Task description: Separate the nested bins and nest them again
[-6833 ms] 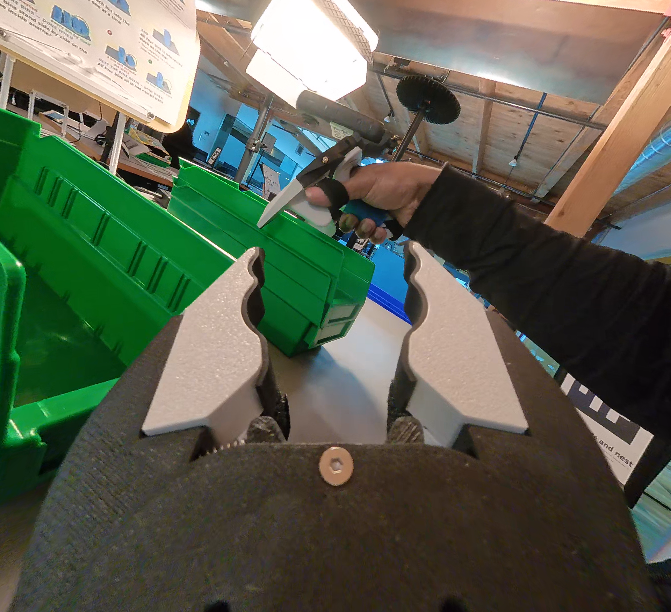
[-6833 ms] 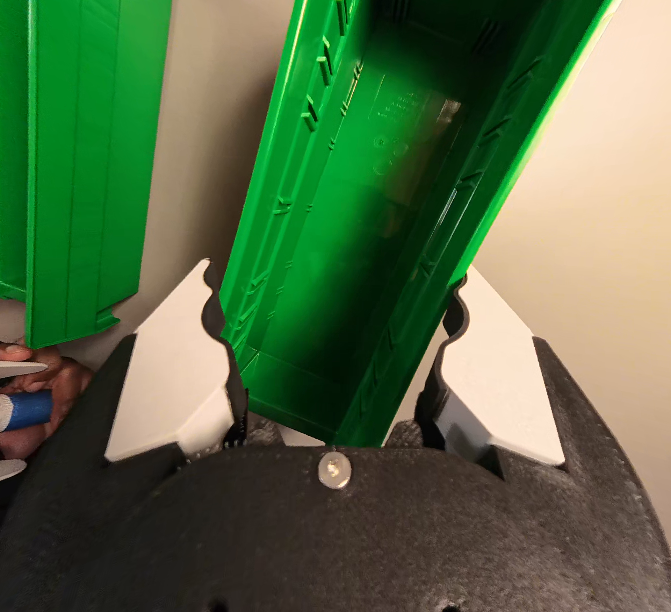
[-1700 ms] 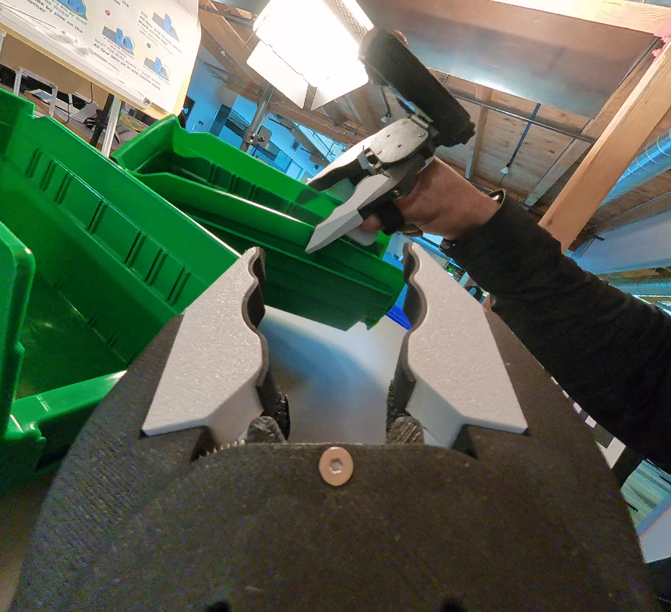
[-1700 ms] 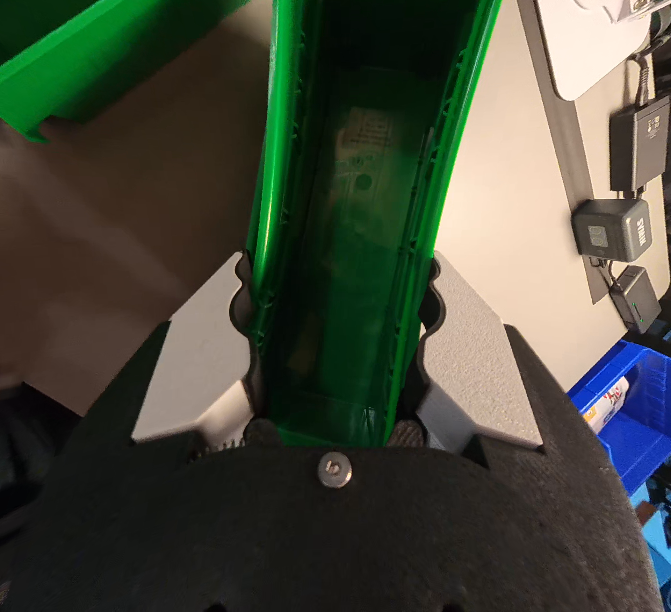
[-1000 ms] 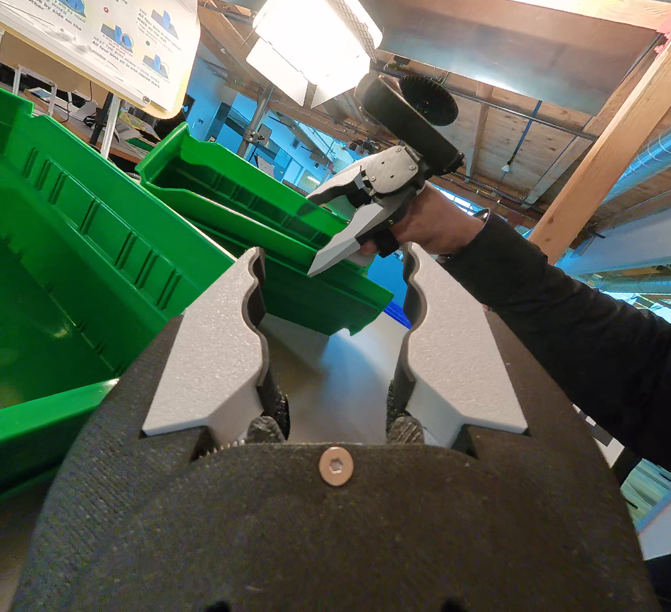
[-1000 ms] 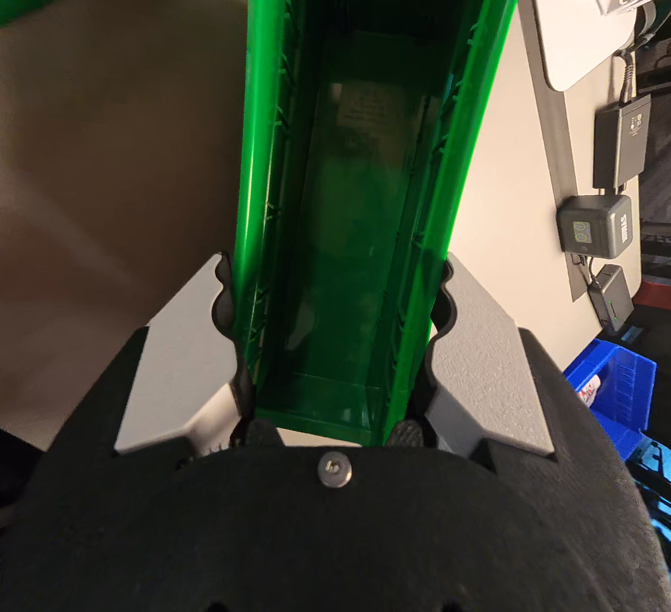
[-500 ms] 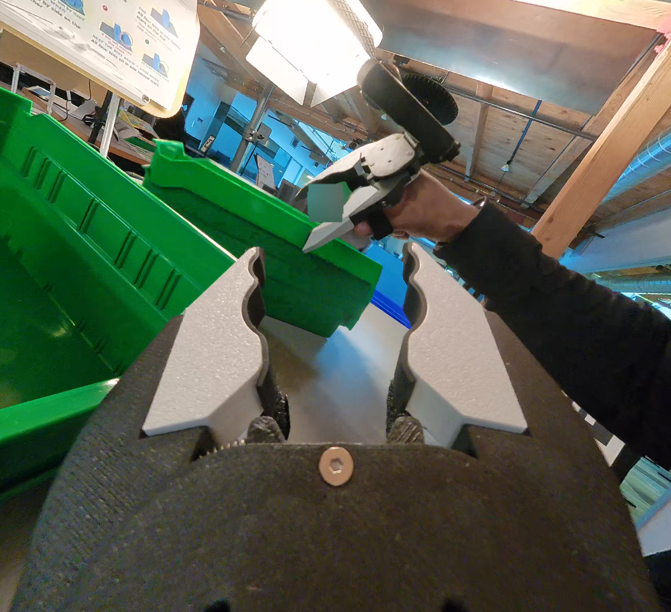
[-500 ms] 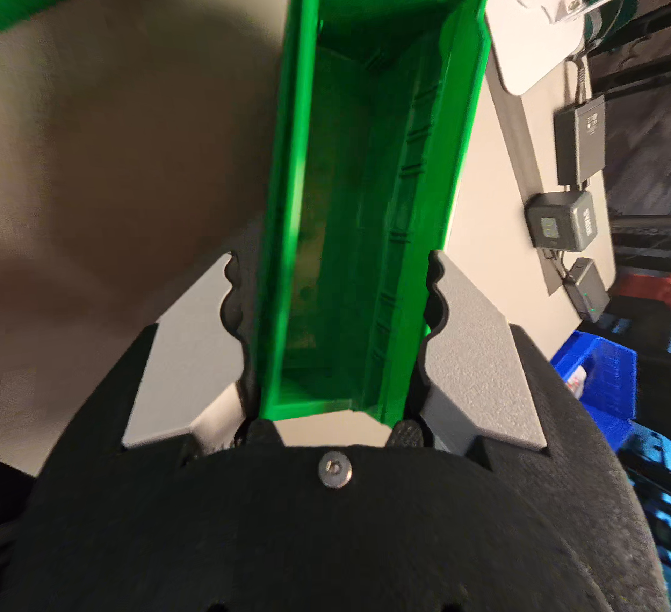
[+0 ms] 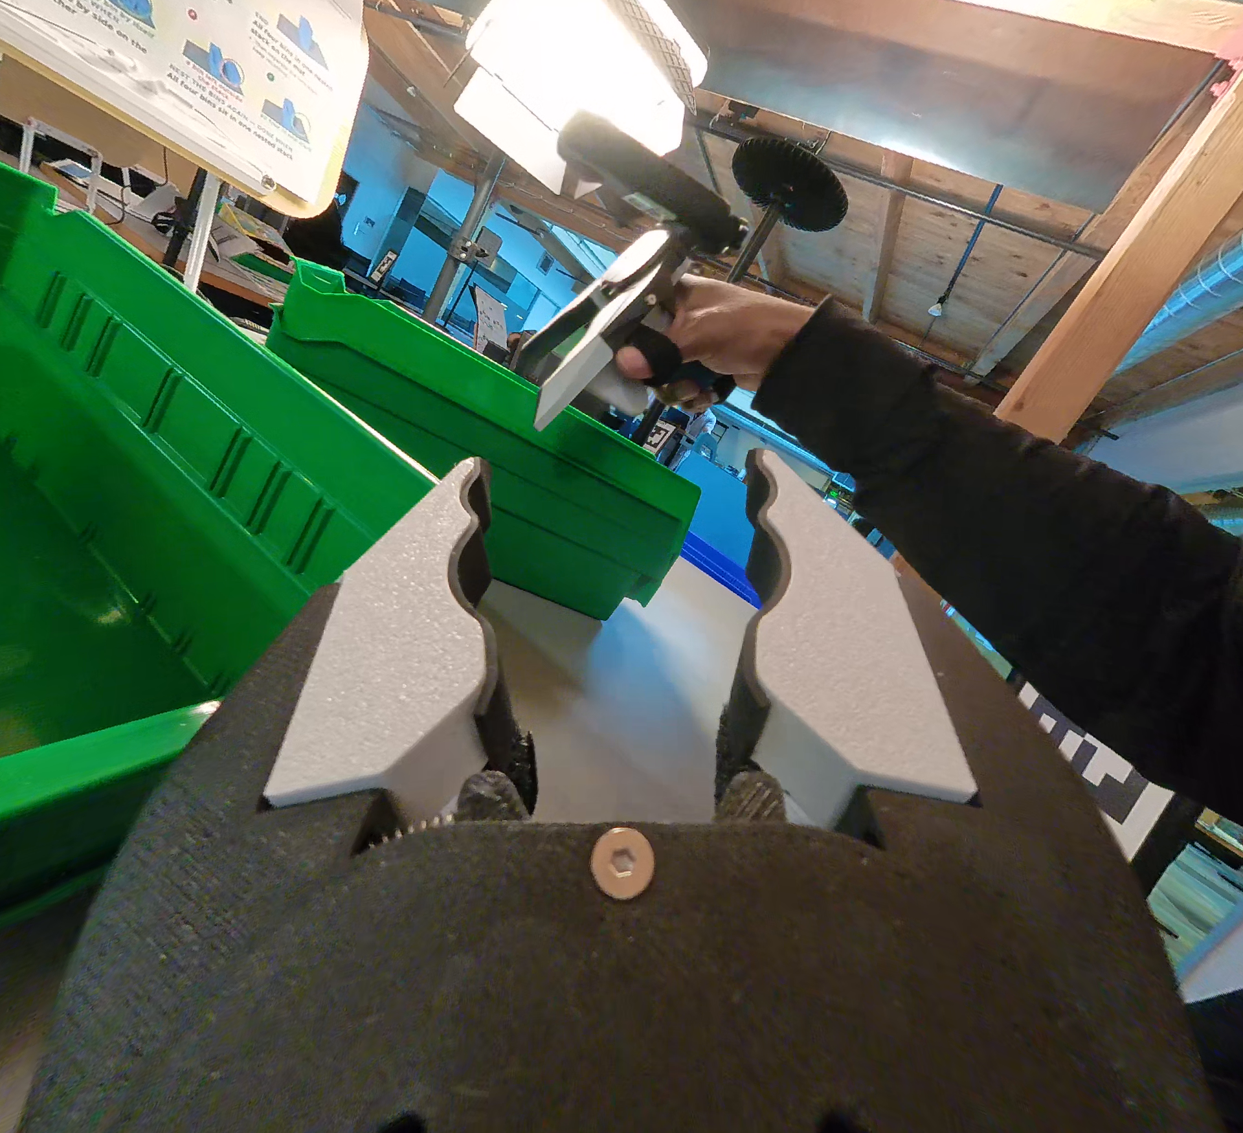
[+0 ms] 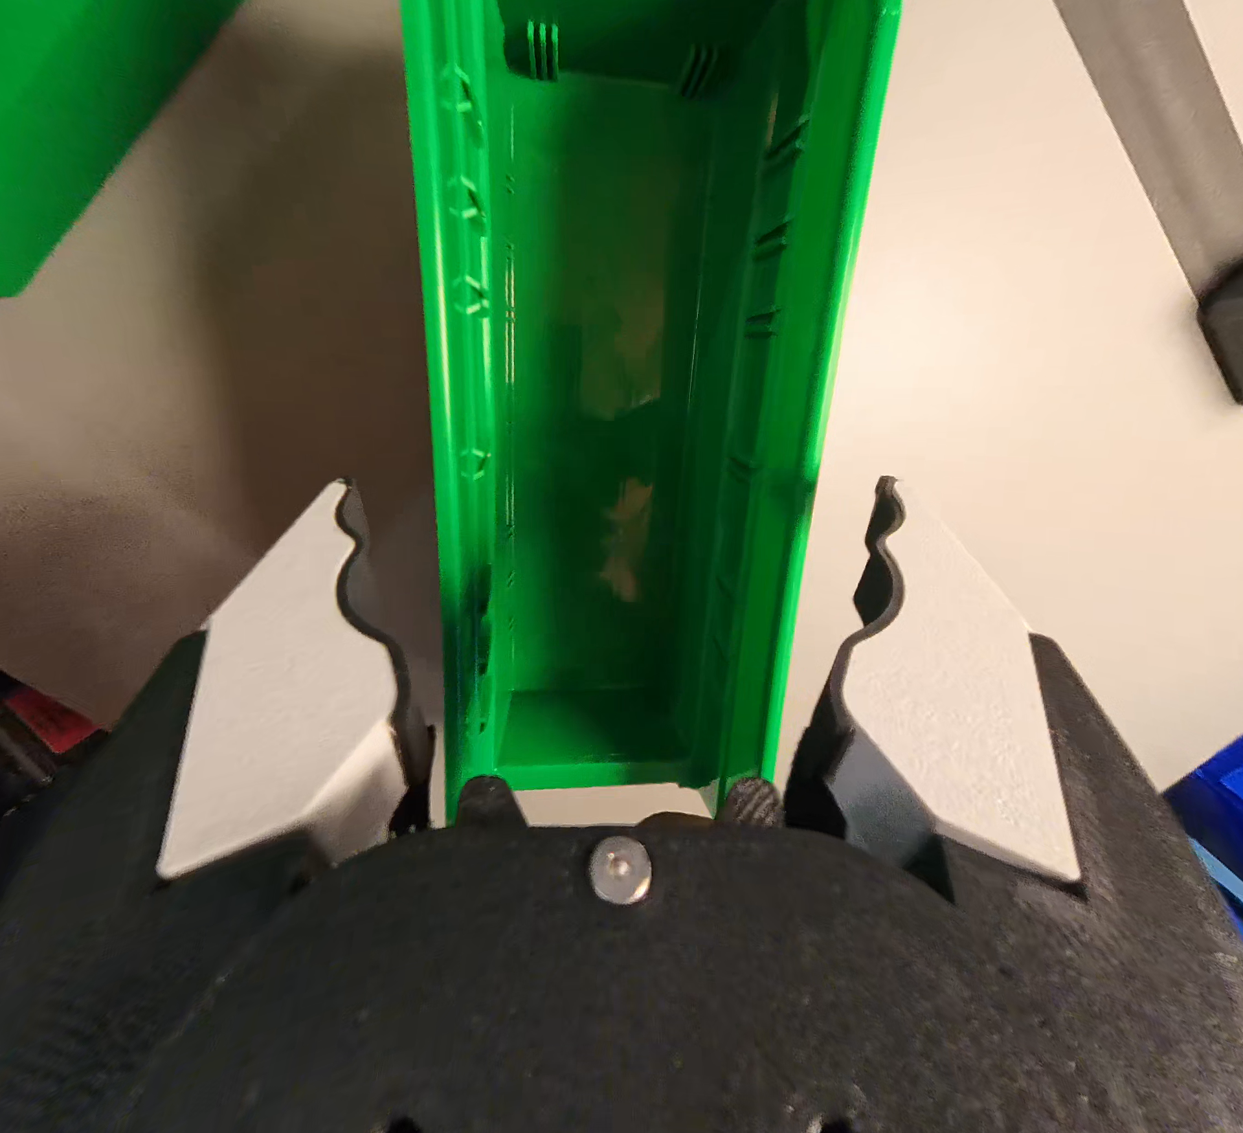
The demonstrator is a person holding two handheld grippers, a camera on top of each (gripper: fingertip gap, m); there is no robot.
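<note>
Right tool spread wide, pads clear of the narrow green bin standing on the table between them, long axis running straight ahead; left tool open, empty, farther off.

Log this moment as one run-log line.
right gripper: open, straddling green bin | bin on table | left gripper: open, empty

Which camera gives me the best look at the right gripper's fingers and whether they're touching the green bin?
The right wrist view: the right gripper stands open, both pads clear of the narrow green bin between them. The left wrist view shows that gripper from the side above the bin, one finger hiding the other.
</note>
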